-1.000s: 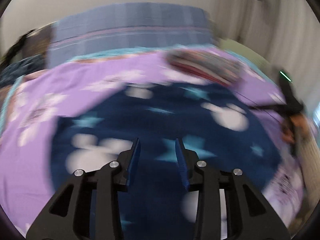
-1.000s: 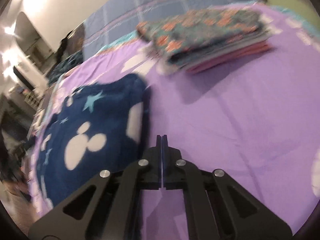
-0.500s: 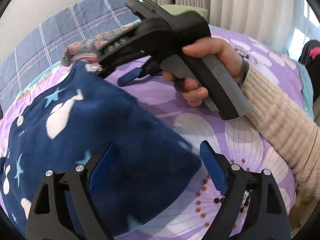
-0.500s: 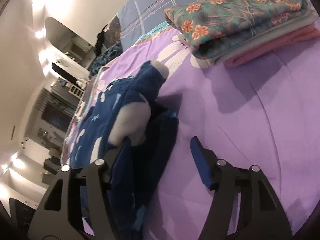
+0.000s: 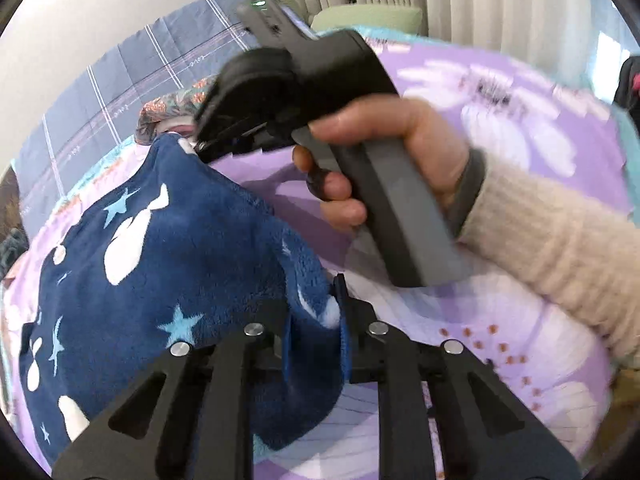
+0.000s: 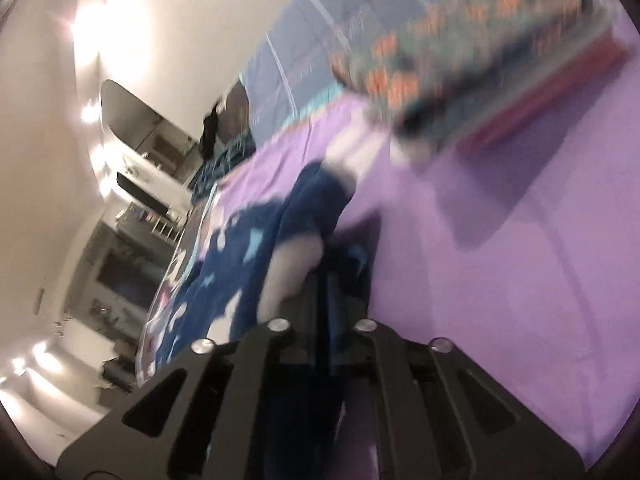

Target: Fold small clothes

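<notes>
A dark blue fleece garment (image 5: 168, 264) with white fish shapes and light blue stars lies on the purple flowered bedsheet (image 5: 500, 120). My left gripper (image 5: 314, 312) is shut on its near corner, lifted off the sheet. My right gripper (image 5: 200, 146) shows in the left wrist view, held by a hand in a cream sleeve, and pinches the garment's far corner. In the right wrist view the right gripper (image 6: 326, 280) is shut on the blue garment (image 6: 240, 264); that view is blurred.
A stack of folded clothes (image 6: 472, 64) with a floral piece on top lies on the bedsheet (image 6: 520, 240) beyond the garment. A blue plaid pillow (image 5: 120, 92) and white curtains (image 5: 480, 0) are behind. A green cushion (image 5: 368, 20) sits by the curtains.
Both grippers were open around the garment's corners half a second ago; now both have shut on the fabric and raised it. The right wrist view has gone blurred.
</notes>
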### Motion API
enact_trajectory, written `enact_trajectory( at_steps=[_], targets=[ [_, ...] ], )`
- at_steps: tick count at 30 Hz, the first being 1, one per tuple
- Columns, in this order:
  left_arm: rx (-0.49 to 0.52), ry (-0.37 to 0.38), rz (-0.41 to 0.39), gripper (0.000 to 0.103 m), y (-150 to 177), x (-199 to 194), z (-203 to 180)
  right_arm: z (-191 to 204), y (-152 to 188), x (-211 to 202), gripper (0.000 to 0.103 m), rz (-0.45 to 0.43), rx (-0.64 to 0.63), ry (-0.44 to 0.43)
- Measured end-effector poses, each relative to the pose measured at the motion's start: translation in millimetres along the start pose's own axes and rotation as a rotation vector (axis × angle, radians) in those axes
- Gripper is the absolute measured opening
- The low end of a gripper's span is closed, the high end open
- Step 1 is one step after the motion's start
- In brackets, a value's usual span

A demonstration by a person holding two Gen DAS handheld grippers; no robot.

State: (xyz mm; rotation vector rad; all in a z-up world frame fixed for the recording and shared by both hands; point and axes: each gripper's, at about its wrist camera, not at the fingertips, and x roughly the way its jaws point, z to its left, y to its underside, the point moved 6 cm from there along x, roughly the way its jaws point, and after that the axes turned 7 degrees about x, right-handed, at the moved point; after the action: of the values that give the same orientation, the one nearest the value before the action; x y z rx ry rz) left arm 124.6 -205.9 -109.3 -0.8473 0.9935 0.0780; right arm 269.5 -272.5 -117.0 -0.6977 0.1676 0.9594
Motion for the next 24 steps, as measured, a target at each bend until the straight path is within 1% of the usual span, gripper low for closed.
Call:
enact_trajectory(
  at_steps=[2,3,4,6,7,8,9,10,11,12,13,14,15,16,17,18,19,20,21,22,23,24],
  targets=[
    [0.028,0.012,0.004,0.017,2.4,-1.0,-2.3,-0.2,-12.0,-14.3,0.0,-0.1,-0.037,0.036],
    [0.034,0.012,0.011,0.017,4.8,1.2,-3.0,-3.6,-16.6,-17.7,0.0,-0.114,-0.033,0.038],
    [0.029,0.017,0.022,0.017,8.2,5.4,-1.5,-11.1,-20.0,-17.5,0.0,-0.098,0.003,0.022],
    [0.014,0.015,0.022,0.018,7.8,9.9,0.4,-27.0,-19.0,-9.0,0.0,-0.024,0.085,-0.001],
    [0.007,0.012,0.017,0.018,6.8,10.6,0.7,-34.6,-14.9,-3.4,0.003,0.044,0.134,-0.007],
    [0.003,0.009,0.013,0.018,5.5,10.4,1.4,-39.3,-10.3,-1.0,0.003,0.099,0.164,-0.008],
    [0.002,0.007,0.01,0.018,4.4,9.8,3.0,-41.4,-5.5,2.0,0.005,0.161,0.176,-0.014],
    [0.002,0.006,0.007,0.018,3.3,7.5,1.3,-39.5,-2.3,2.3,0.008,0.197,0.163,-0.025],
    [0.0,0.007,0.004,0.018,3.4,7.1,3.9,-34.9,1.2,2.5,0.02,0.234,0.137,-0.038],
    [-0.005,0.009,-0.002,0.018,3.3,6.2,4.0,-30.7,3.8,2.4,0.031,0.252,0.115,-0.046],
    [-0.019,0.013,-0.01,0.018,2.9,4.8,5.2,-23.8,6.7,2.8,0.039,0.269,0.073,-0.053],
    [-0.03,0.018,-0.017,0.018,4.5,1.3,5.3,-18.4,9.8,3.7,0.044,0.273,0.037,-0.044],
    [-0.038,0.022,-0.023,0.018,4.0,0.0,6.8,-14.4,12.3,6.4,0.05,0.27,0.01,-0.039],
    [-0.04,0.025,-0.026,0.018,4.1,-1.2,7.8,-11.4,14.4,10.4,0.052,0.261,-0.004,-0.04],
    [-0.036,0.026,-0.026,0.018,6.0,-2.3,7.4,-8.8,16.5,14.6,0.052,0.255,-0.013,-0.04],
    [-0.031,0.028,-0.024,0.018,5.6,-1.4,6.8,-6.4,17.4,21.1,0.048,0.256,-0.02,-0.034],
    [-0.026,0.03,-0.022,0.018,5.9,-0.1,5.4,-4.0,17.7,28.7,0.022,0.256,-0.026,-0.01],
    [-0.022,0.035,-0.02,0.018,5.9,1.5,3.8,-2.6,17.7,32.3,0.009,0.246,-0.028,0.005],
    [-0.017,0.034,-0.021,0.018,5.9,2.7,3.1,-2.5,17.6,34.7,0.01,0.225,-0.021,0.033],
    [-0.013,0.036,-0.024,0.018,4.5,3.5,2.6,-1.1,14.5,29.3,0.009,0.177,-0.02,0.042],
    [-0.005,0.04,-0.028,0.018,4.6,3.5,1.6,5.2,11.6,22.0,0.009,0.121,-0.039,0.028],
    [0.011,0.039,-0.035,0.018,4.8,3.6,0.0,10.9,6.2,13.2,0.009,0.083,-0.056,0.013]
  ],
)
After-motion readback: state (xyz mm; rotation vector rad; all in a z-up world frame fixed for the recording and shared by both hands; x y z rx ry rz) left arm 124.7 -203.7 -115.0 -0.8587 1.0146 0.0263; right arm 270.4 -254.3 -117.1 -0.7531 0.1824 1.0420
